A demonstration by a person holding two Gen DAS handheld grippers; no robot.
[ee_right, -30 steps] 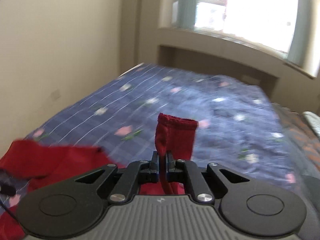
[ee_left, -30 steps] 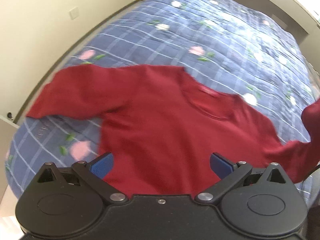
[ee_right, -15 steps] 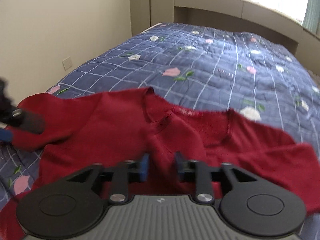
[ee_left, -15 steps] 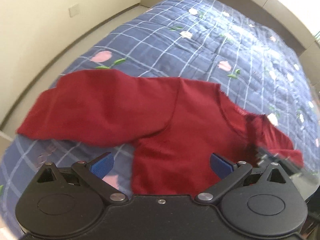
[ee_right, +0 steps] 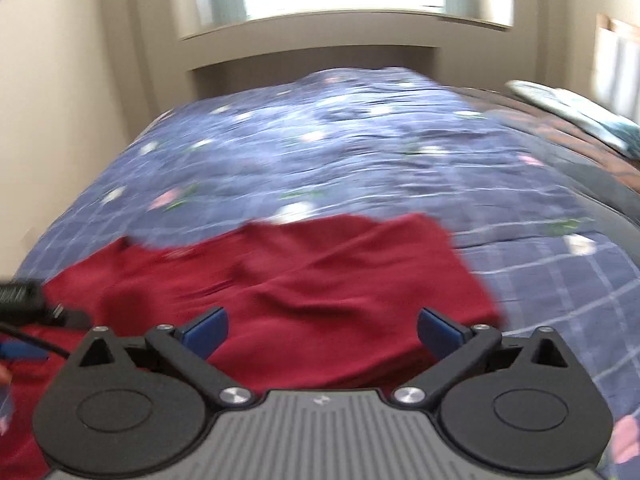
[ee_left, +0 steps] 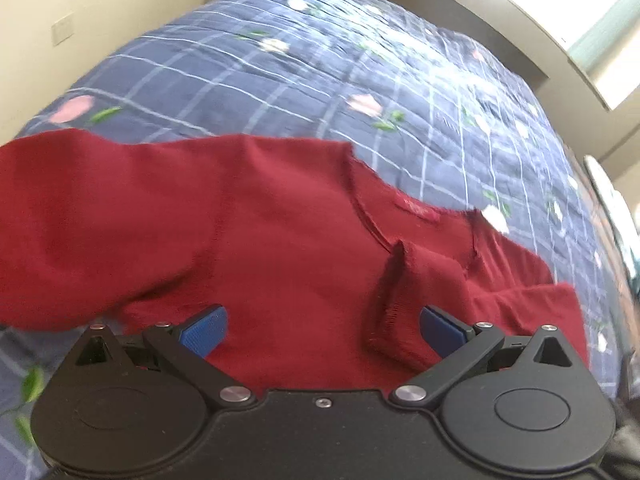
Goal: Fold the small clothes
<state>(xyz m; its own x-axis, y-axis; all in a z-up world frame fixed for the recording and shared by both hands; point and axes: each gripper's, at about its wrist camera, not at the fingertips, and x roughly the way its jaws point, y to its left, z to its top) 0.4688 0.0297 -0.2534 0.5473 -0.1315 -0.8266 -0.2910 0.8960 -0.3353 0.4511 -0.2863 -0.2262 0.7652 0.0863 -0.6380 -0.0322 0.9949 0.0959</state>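
A small dark red sweater [ee_left: 260,240] lies front-up on the blue checked bedspread [ee_left: 320,60]. Its one sleeve lies folded across the chest, the cuff [ee_left: 394,292] near the neckline. The other sleeve [ee_left: 80,216] spreads out to the left. My left gripper [ee_left: 322,330] hovers low over the sweater's body, open, nothing between its blue pads. In the right wrist view the sweater [ee_right: 280,288] lies below my right gripper [ee_right: 322,334]. That gripper's jaws are opening wide, and no cloth is pinched between them.
The bedspread [ee_right: 360,152] runs back to a headboard ledge [ee_right: 320,44] under a window. Cream walls stand along the bed's left side. A folded light cloth [ee_right: 580,116] rests at the far right. The other gripper's dark body [ee_right: 24,300] shows at the left edge.
The right gripper let go of the sleeve cuff it held up; the sleeve now lies across the chest. Both grippers dropped closer to the sweater, and the right view swung to the right.
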